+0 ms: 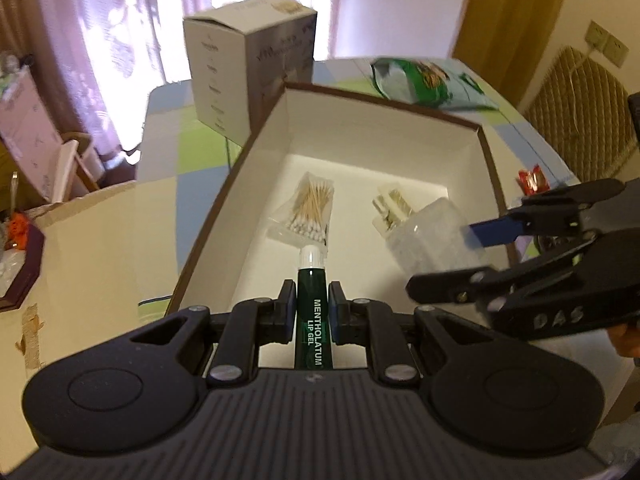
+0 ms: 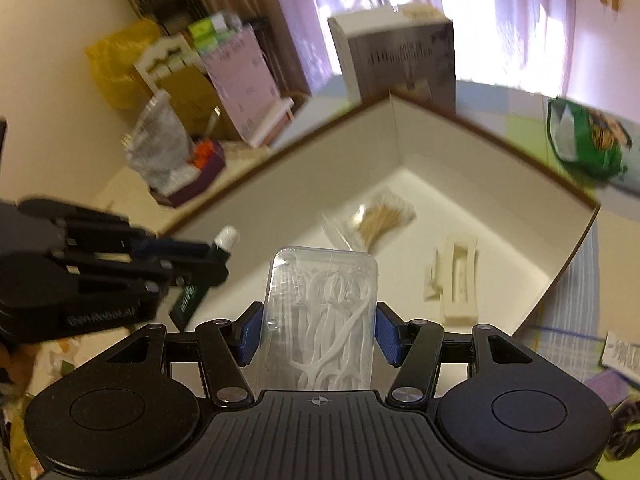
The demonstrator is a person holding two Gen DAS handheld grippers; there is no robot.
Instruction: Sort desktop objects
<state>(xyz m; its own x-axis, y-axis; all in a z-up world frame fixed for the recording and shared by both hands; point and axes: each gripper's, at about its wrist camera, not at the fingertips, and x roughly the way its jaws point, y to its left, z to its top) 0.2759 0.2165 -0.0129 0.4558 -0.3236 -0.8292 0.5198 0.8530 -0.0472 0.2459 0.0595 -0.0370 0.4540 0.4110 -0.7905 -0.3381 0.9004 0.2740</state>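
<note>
Left wrist: lip gel tube [image 1: 313,312] points cap-forward along gripper [image 1: 313,306].

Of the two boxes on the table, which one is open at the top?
The low white tray box with brown rim, holding the cotton swabs. The tall grey carton behind it stands upright with its top flaps shut.

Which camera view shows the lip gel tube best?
The left wrist view. There the lip gel tube sits centred between the left gripper pads, label readable, white cap visible. In the right wrist view, the tube is small, blurred and mostly hidden by that gripper.
</note>
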